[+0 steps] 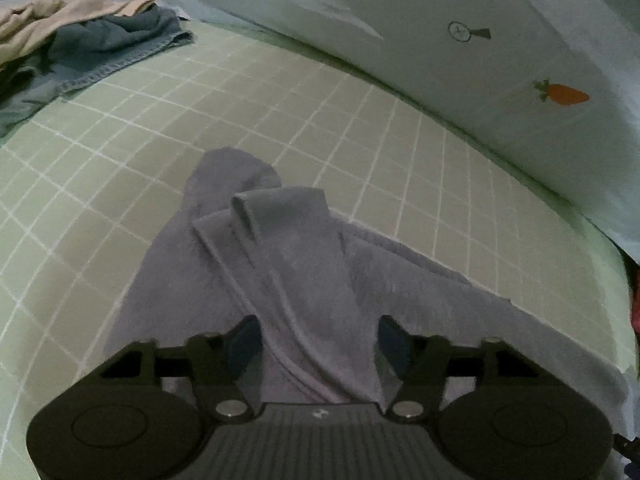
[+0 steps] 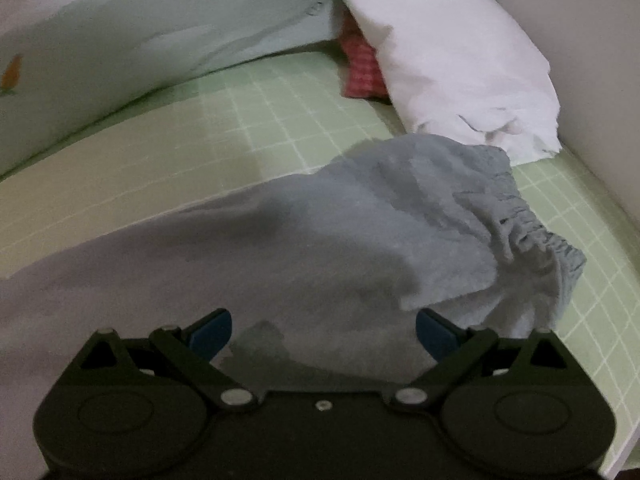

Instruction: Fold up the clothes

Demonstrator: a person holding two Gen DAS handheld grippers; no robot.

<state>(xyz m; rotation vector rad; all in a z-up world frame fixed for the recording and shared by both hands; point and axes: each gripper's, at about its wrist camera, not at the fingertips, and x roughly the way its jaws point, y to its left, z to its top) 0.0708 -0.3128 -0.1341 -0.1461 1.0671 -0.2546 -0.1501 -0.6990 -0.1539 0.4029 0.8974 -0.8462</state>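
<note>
A grey garment lies on the green checked bed sheet, with a folded leg or sleeve end turned up in its middle. My left gripper is open, its jaws on either side of a fold of this cloth. In the right wrist view the same grey garment shows its gathered elastic waistband at the right. My right gripper is open right above the cloth, jaws wide apart.
A pile of blue and beige clothes lies at the far left. A pale quilt with a carrot print borders the back. A white cloth over a red checked item sits at the back right, near a wall.
</note>
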